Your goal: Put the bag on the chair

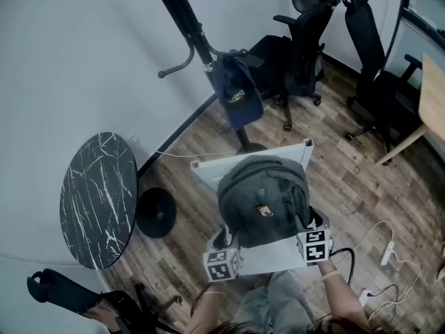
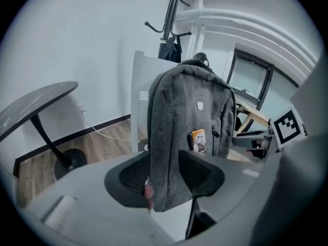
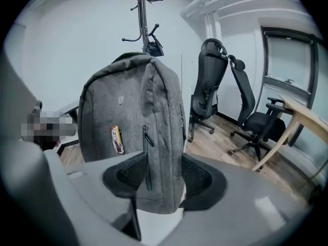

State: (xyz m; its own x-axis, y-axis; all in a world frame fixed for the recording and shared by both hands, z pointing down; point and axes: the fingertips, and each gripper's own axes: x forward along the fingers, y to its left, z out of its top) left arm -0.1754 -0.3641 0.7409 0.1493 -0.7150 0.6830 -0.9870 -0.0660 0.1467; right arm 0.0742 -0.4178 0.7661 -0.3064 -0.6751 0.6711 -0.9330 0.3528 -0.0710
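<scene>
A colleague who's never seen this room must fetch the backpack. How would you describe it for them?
Find the black coat stand by the white wall; a white chair stands close beside it. The backpack stands upright on that chair's seat: grey fabric with a small orange tag, unlike the navy bag hanging on the stand.

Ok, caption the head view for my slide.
Grey backpack sits on the white chair, left claw and right claw flanking its base.

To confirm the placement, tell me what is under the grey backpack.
The white chair has its seat under the grey backpack, bare only at the front edge. The patch directly beneath the bag is covered.
</scene>
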